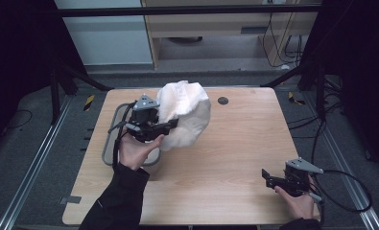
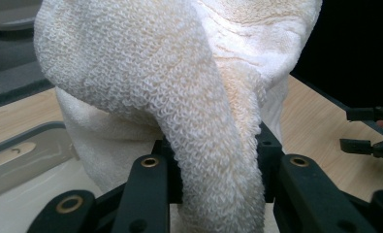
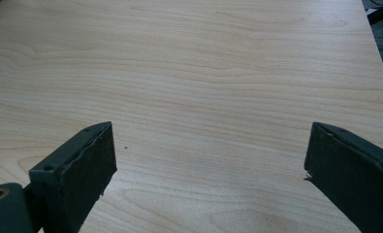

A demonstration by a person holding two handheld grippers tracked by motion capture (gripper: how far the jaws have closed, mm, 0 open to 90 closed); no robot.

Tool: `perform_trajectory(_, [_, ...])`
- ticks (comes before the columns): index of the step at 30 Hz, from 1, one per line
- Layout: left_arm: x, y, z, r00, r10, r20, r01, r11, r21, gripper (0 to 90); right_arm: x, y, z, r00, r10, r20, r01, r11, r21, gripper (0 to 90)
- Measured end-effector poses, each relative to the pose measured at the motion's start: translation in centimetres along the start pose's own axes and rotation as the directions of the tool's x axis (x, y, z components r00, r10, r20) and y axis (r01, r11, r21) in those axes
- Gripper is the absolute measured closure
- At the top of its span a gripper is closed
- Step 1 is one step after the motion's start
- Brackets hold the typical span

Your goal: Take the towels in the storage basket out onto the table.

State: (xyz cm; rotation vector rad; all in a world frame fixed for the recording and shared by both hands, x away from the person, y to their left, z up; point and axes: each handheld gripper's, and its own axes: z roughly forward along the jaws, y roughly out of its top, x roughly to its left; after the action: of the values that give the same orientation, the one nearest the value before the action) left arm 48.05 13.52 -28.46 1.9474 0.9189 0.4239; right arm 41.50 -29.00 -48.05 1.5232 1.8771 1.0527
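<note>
L gripper (image 2: 213,194) clamps towel (image 2: 179,97); pads hidden by cloth.

Bright table, dark surround
I see the table (image 1: 235,158) evenly lit from above; the towel (image 2: 179,97) looks sharp up close, with soft shadows.

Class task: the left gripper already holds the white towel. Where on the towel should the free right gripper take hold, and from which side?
Grip the lower right edge of the towel, coming in from the right across the bare table. The left gripper pinches its left fold, so the cloth bulges rightward; the right gripper stands open there.
</note>
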Motion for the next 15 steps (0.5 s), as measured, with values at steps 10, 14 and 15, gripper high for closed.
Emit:
perform_trajectory(10, [-1.6, 0.0, 2.5, 0.9992, 0.015, 0.036, -0.016, 0.9998, 0.012, 66.6, 0.1, 0.0, 0.1, 0.9999, 0.008, -0.01, -0.008, 1.0, 0.001, 4.8])
perform_trajectory(14, [-2.0, -0.4, 3.7, 0.9985, 0.026, 0.048, -0.027, 0.9993, 0.027, 66.6, 0.1, -0.1, 0.1, 0.9999, 0.004, -0.012, -0.004, 1.0, 0.0, 4.9])
perform_trajectory(15, [-2.1, -0.5, 4.0, 0.9984, 0.026, 0.05, -0.028, 0.9992, 0.031, 66.6, 0.1, -0.1, 0.1, 0.9999, 0.001, -0.012, -0.001, 1.0, 0.001, 4.9])
